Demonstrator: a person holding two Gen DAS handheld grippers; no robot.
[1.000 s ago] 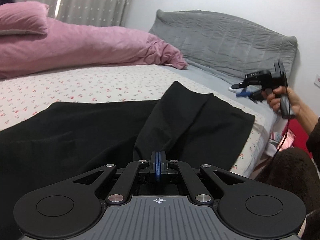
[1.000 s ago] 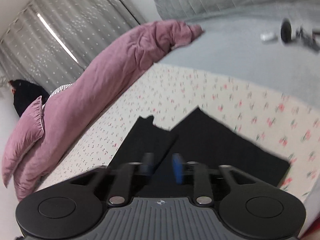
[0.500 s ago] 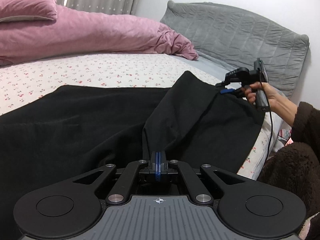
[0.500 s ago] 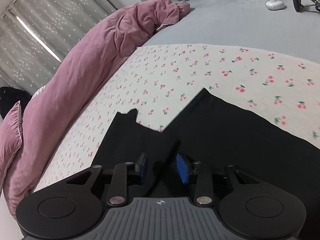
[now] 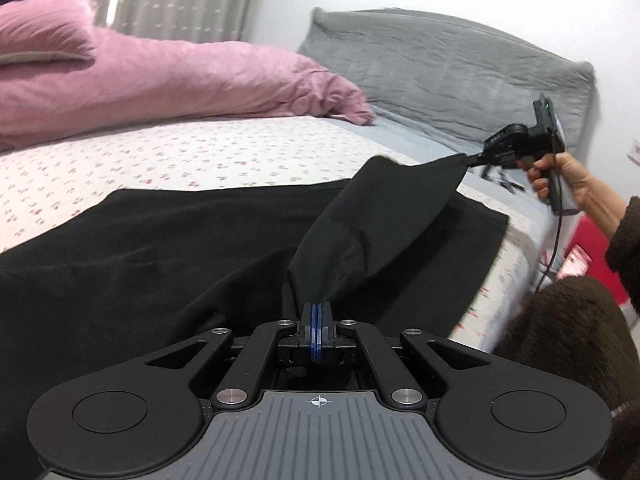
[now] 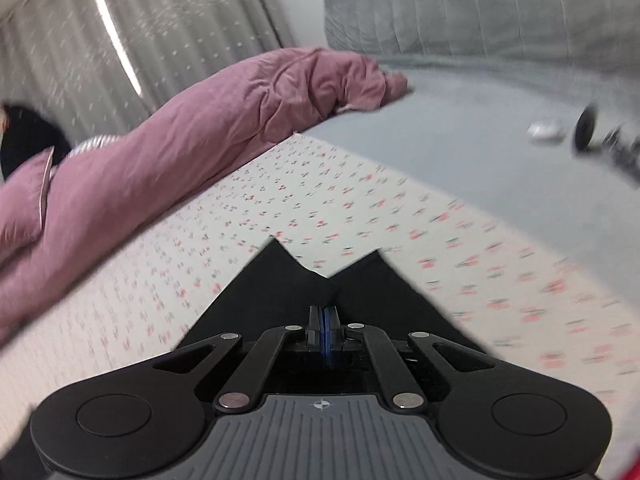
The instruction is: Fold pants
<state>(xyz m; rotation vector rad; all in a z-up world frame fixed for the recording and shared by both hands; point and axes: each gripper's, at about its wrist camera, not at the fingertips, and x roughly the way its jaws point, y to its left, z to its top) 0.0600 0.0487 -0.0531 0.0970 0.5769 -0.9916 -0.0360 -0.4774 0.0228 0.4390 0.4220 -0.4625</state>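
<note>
Black pants lie spread on the floral bedsheet. My left gripper is shut on a fold of the pants near the bed's front edge. My right gripper, seen at the right in the left wrist view, is shut on the far corner of the same raised flap and holds it lifted. In the right wrist view the right gripper is shut on the black cloth, which hangs below it.
A pink duvet and pillow lie along the far side. A grey headboard cushion stands at the right. A small white case and a black stand lie on the grey sheet. The bed edge is at the right.
My right gripper came down to the pants, shut on the far corner of the flap and lifted it. My left gripper stayed shut on the cloth.
</note>
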